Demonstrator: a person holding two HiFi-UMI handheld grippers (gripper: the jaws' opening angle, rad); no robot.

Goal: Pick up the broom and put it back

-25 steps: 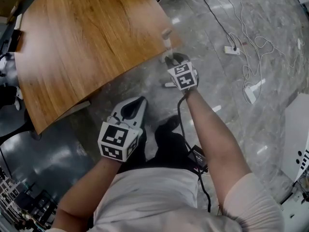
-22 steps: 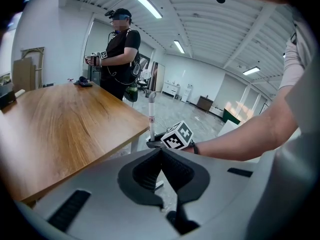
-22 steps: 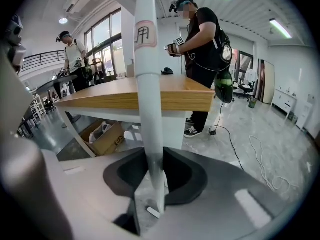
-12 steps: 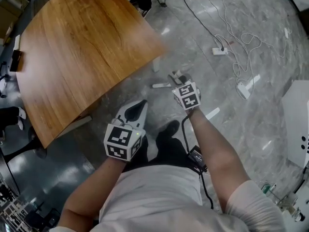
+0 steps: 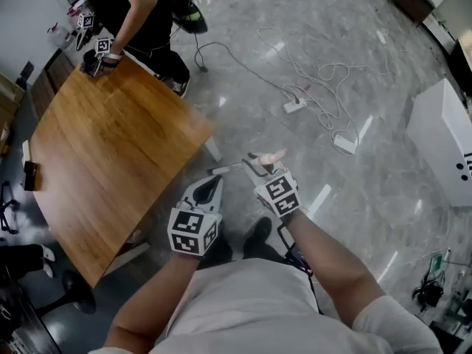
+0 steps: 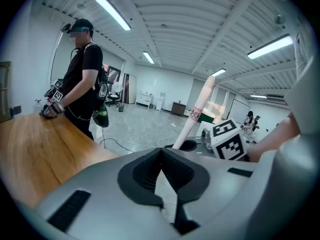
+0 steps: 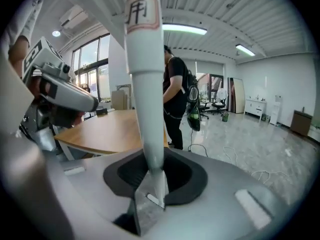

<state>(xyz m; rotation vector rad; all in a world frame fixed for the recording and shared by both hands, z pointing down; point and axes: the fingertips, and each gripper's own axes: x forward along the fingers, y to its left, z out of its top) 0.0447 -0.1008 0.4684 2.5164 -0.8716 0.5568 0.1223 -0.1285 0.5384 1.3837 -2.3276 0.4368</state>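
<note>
The broom shows as a pale, cream-white handle [image 7: 145, 79] with a red-marked label near its top. It stands upright through the jaws of my right gripper [image 7: 150, 171], which is shut on it. In the head view the handle's tip [image 5: 271, 157] pokes up just beyond the right gripper [image 5: 259, 170]. The broom's head is hidden. My left gripper [image 5: 209, 188] hangs a little left of it, its tips together and nothing between them. From the left gripper view [image 6: 161, 153] the handle [image 6: 198, 111] leans up beside the right gripper's marker cube [image 6: 227, 140].
A wooden table [image 5: 110, 161] fills the left, one white leg [image 5: 212, 150] near my grippers. A person [image 5: 144, 9] stands at its far corner. Cables and power strips [image 5: 295, 105] lie on the grey floor. A white cabinet [image 5: 442, 139] stands at the right.
Both grippers have risen, the right one more, carrying the broom handle up. The head view has swung up, so the far person and more floor show now.
</note>
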